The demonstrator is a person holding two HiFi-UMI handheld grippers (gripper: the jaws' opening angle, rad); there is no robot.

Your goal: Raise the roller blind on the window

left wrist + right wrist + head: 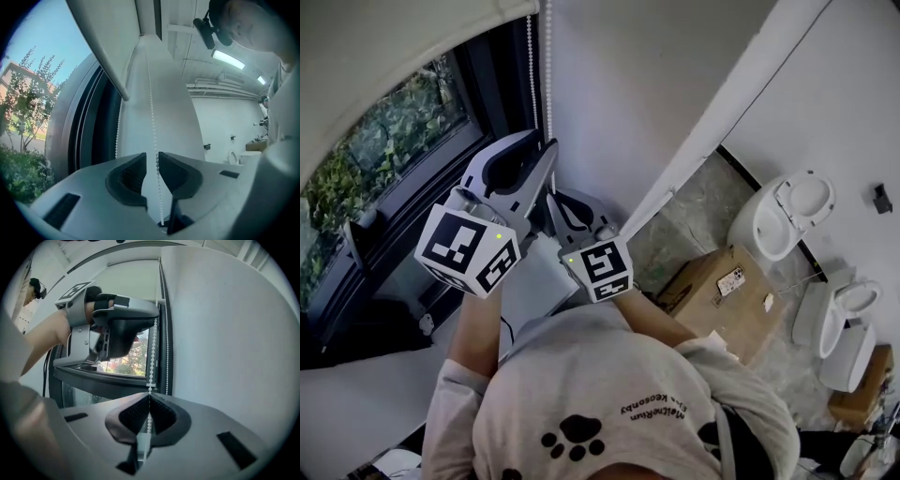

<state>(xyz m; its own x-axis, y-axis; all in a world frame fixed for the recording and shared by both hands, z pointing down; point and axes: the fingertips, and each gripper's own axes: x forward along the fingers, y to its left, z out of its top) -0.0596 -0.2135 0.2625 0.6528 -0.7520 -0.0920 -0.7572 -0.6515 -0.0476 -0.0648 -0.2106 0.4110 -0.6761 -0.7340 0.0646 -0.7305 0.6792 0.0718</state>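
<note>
So the roller blind (394, 56) is seen across the upper left of the head view. Its bottom edge is stopped partway up the window (384, 169), and greenery is visible through the glass below it. The bead chain (548, 66) is hung down the white wall just right of the window frame, at top centre. The right gripper (149, 401) is clamped tight on one strand of that chain, with the beads pinched between closed pads. The left gripper (152, 159) is held higher on the same strand. Its jaws are parted by a narrow gap, and the chain is threaded through close to the right-hand pad, not squeezed.
</note>
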